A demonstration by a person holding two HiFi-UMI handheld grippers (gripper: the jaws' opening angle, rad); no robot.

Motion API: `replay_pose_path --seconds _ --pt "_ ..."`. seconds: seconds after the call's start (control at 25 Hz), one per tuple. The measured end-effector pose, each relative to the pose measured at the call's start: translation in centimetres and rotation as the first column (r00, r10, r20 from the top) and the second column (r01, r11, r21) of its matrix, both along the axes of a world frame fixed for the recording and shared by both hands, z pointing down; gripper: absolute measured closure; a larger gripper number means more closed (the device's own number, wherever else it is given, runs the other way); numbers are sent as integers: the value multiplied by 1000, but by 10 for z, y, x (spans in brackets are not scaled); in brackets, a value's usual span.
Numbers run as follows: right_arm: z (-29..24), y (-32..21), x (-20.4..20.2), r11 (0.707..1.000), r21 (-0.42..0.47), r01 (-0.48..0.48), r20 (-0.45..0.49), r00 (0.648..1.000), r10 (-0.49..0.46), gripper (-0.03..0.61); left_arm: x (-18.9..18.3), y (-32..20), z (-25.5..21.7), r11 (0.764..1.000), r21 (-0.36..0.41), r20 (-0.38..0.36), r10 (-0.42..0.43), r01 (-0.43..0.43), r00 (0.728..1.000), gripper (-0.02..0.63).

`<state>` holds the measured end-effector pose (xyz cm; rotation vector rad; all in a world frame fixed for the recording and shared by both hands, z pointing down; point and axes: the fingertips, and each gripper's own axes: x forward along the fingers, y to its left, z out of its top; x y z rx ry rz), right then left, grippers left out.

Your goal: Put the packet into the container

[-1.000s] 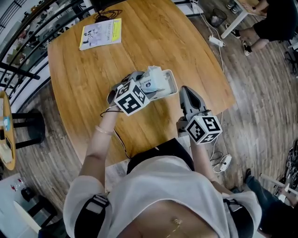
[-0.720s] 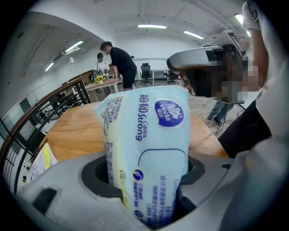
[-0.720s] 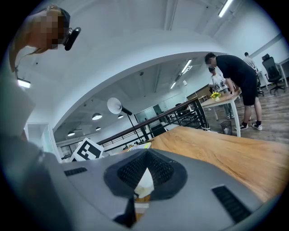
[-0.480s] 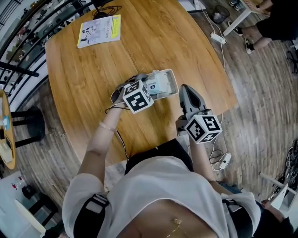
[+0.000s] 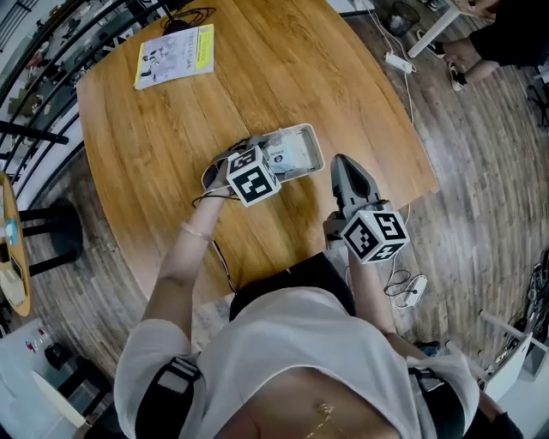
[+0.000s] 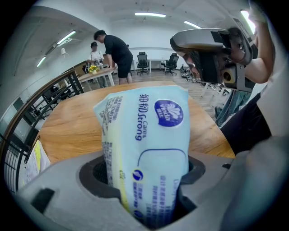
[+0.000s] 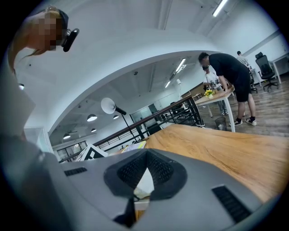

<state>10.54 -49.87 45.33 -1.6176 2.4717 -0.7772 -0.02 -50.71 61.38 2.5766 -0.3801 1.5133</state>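
A light blue and white packet of wipes (image 6: 149, 140) stands between the jaws of my left gripper (image 6: 145, 182), which is shut on its lower end. In the head view the left gripper (image 5: 273, 163) holds the packet (image 5: 290, 156) at the pale rectangular container (image 5: 314, 141), low inside its walls. The container sits near the middle of the wooden table (image 5: 154, 146). My right gripper (image 5: 341, 170) hovers at the table's near edge, just right of the container, with its jaws shut and nothing in them. In its own view the right gripper (image 7: 144, 178) points across the table top.
A yellow and white booklet (image 5: 169, 56) lies at the table's far left corner, with a black cable (image 5: 184, 15) behind it. A power strip (image 5: 396, 62) lies on the floor to the right. People stand at a far table (image 6: 110, 52).
The left gripper and packet have come down a little and drawn slightly toward me over the container. The right gripper has stayed where it was.
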Motion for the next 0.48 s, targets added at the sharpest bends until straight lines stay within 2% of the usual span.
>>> replay_pose_path --seconds 0.24,0.48 --pt "1 0 7 1000 -3 -14 3 1000 14 566 1 1 3 1000 -11 20 10 -10 1000 284" --pt "3 -1 7 1000 -8 -19 5 1000 19 567 -6 1 12 996 0 103 86 -86 991 258"
